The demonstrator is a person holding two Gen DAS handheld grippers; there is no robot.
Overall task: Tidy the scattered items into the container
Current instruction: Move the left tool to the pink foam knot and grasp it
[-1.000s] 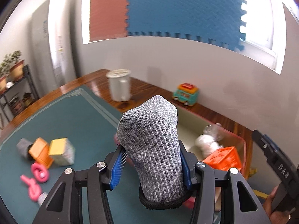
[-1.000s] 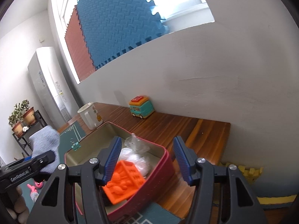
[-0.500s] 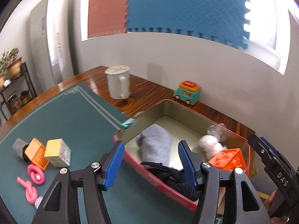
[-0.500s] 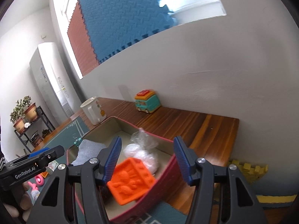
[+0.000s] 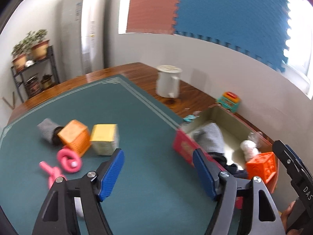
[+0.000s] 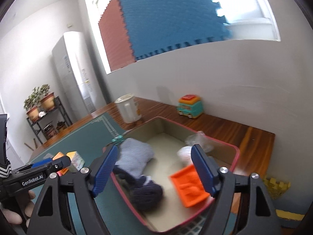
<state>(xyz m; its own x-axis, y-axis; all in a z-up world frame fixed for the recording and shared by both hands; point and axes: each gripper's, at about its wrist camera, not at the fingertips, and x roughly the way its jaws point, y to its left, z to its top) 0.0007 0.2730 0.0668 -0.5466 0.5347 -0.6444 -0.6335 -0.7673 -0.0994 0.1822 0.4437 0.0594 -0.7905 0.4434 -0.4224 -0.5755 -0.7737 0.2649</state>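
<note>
Left gripper: fingers spread, empty, above the green mat. Right gripper: fingers spread, empty, over the red container. Grey sock lies inside the container; orange block and yellow block lie on the mat

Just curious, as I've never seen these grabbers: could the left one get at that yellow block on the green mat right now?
Probably yes. The left gripper is open and empty, and the yellow block sits just ahead on bare mat with nothing between them.
</note>
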